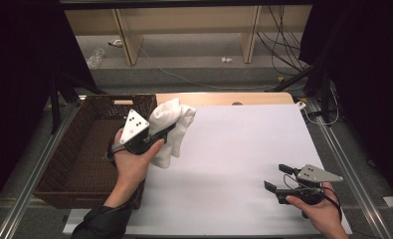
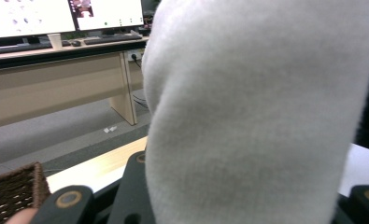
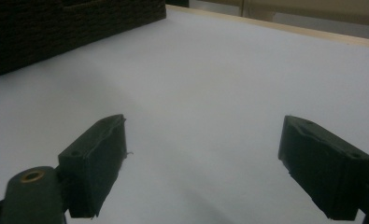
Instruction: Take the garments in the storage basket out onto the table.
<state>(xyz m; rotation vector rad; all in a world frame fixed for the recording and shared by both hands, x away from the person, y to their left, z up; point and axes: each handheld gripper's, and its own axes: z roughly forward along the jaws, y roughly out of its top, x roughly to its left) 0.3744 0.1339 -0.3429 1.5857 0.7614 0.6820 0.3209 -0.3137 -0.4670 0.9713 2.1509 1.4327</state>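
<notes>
A white towel hangs bunched in the air just right of the brown wicker basket, above the white table cover. My left gripper is shut on the towel, and in the left gripper view the towel fills the space between the jaws. My right gripper rests low over the near right of the table, open, with nothing between its jaws; its fingertips stand wide apart above the white surface in the right gripper view.
The white cover lies over a wooden table, whose far edge shows. Metal rails run along both sides. Beyond are a grey floor, shelving legs and cables. The basket's corner appears in the right gripper view.
</notes>
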